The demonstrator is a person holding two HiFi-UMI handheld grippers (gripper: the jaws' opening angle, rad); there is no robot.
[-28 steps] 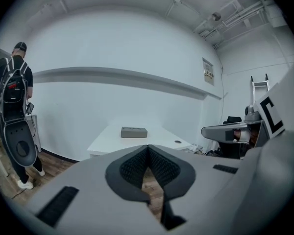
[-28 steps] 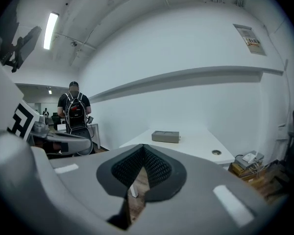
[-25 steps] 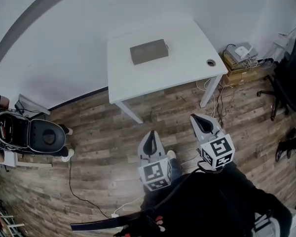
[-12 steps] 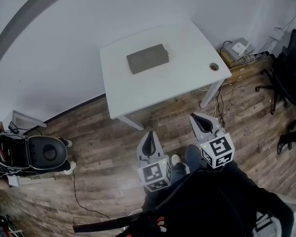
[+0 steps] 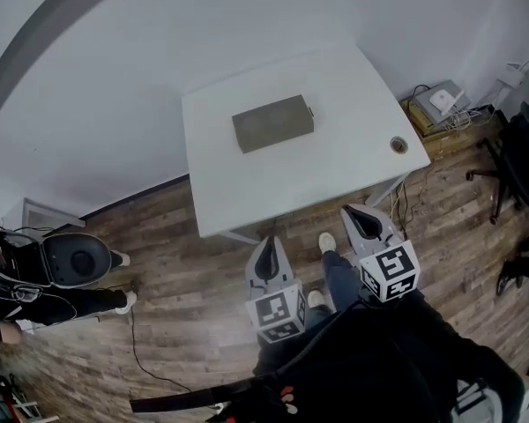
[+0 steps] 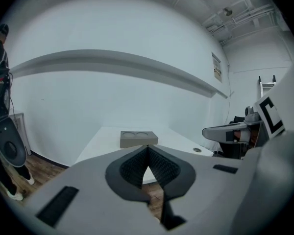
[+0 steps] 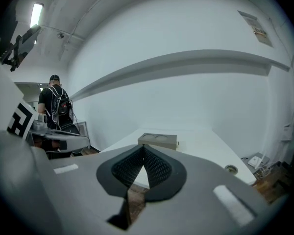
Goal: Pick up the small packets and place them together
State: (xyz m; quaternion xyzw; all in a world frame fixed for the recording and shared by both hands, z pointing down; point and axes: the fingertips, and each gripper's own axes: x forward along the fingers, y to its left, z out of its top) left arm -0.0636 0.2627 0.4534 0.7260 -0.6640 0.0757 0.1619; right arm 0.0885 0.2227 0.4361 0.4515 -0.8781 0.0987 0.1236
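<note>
Left gripper [image 5: 266,243] and right gripper [image 5: 357,211]: jaws together, nothing between them, both above the wood floor [image 5: 176,271] at the tabletop's [image 5: 335,148] 6 o'clock edge. Gray tray [image 5: 273,123] with 2 round recesses sits on the tabletop, 11 o'clock of centre.

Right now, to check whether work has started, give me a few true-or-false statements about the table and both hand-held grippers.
1. The left hand-held gripper is shut and empty. True.
2. The right hand-held gripper grips a packet. False: it is shut on nothing.
3. One grey box sits on the white table. True.
4. The floor is carpeted. False: it is wood planks.
</note>
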